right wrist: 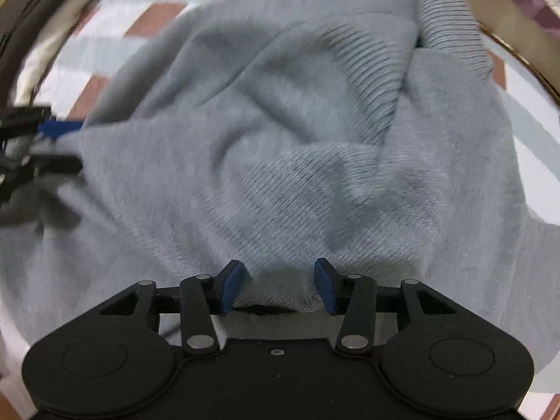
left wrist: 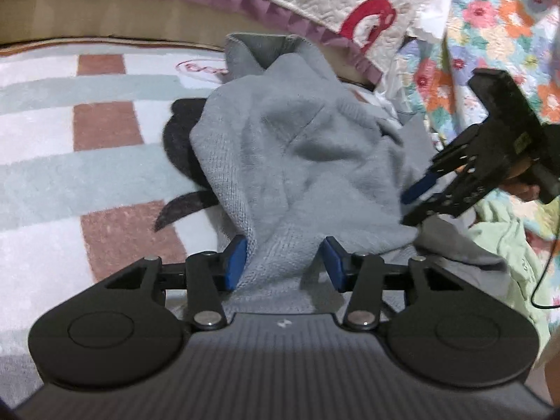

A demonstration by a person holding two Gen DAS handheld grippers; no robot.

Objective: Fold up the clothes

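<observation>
Right wrist view blurs; both hand-held grippers (left wrist: 285,262) (right wrist: 278,285) gape around grey sweater (right wrist: 280,140).

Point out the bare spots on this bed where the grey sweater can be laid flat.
Bare: the checked blanket, from the wooden headboard to the left hand-held gripper, left of the grey knit sweater and black garment. Crowded: the right, with the floral quilt, pale green cloth and right hand-held gripper.

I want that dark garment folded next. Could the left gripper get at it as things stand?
Probably not directly. The left gripper has the grey sweater between its open fingers, and that sweater covers most of the dark garment; only its left edge shows.
</observation>
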